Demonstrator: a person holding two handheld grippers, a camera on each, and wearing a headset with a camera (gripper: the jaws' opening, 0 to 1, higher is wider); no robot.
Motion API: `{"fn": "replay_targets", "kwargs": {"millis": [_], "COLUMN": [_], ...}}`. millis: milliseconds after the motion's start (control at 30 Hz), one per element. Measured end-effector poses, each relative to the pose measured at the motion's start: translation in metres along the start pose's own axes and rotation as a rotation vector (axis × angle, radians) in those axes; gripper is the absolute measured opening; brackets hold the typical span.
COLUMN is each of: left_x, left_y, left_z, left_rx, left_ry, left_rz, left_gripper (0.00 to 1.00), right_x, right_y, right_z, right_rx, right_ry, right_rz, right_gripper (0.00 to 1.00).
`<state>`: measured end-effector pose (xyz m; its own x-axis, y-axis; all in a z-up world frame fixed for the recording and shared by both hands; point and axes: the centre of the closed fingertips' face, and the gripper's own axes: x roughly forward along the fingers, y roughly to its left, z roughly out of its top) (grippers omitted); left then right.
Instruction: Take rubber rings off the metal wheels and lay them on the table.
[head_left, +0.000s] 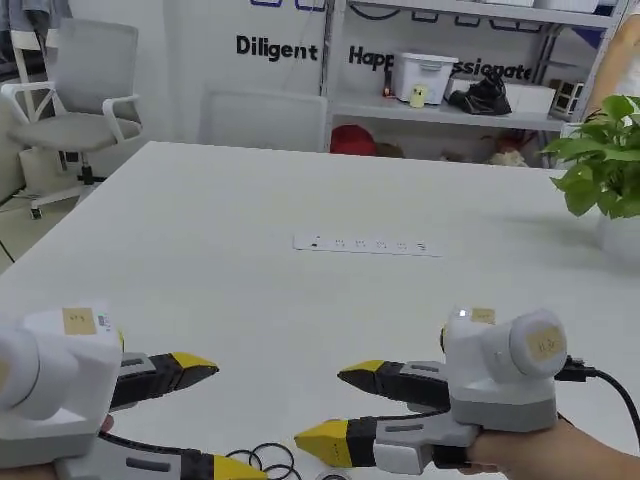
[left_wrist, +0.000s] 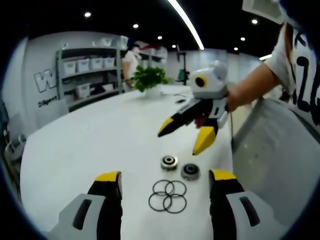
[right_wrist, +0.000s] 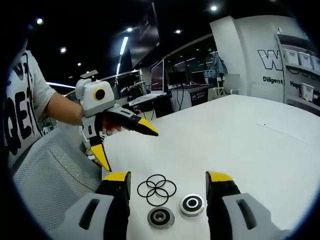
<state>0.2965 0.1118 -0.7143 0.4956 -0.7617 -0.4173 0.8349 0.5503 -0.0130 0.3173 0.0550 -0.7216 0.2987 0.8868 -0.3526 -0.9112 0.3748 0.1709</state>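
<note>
Left hand-held gripper (left_wrist: 165, 176) has its 2 yellow-tipped jaws spread wide. The right hand-held gripper (right_wrist: 168, 176) faces it, its 2 jaws spread just as wide. Between the 2 grippers, 4 black rubber rings (right_wrist: 156, 189) lie flat on the white bench (head_left: 250, 200) in 1 overlapping cluster. They are round, with no long axis, and sit just ahead of the left jaw tips. On the right gripper's side of the cluster, 2 metal wheels (left_wrist: 169, 162) lie flat, side by side, hubs facing up. Farther out, 1 power strip (head_left: 365, 245) lies mid-bench and 1 potted plant (head_left: 605, 155) stands at the bench's right edge.
</note>
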Motion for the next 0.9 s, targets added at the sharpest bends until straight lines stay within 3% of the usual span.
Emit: {"fn": "replay_targets", "kwargs": {"millis": [300,900], "left_x": [0.001,-0.005], "left_y": [-0.003,-0.006], "left_z": [0.003,0.006], "left_rx": [0.011,0.011], "left_ry": [0.000,-0.003], "left_rz": [-0.009,-0.003], "left_gripper": [0.73,0.77], "right_x": [-0.014,-0.046], "right_y": [-0.002,-0.008], "right_z": [0.004,0.009], "right_rx": [-0.032,-0.061], "right_ry": [-0.014,-0.037], "right_rz": [-0.015,-0.048], "right_gripper": [0.68,0.78]}}
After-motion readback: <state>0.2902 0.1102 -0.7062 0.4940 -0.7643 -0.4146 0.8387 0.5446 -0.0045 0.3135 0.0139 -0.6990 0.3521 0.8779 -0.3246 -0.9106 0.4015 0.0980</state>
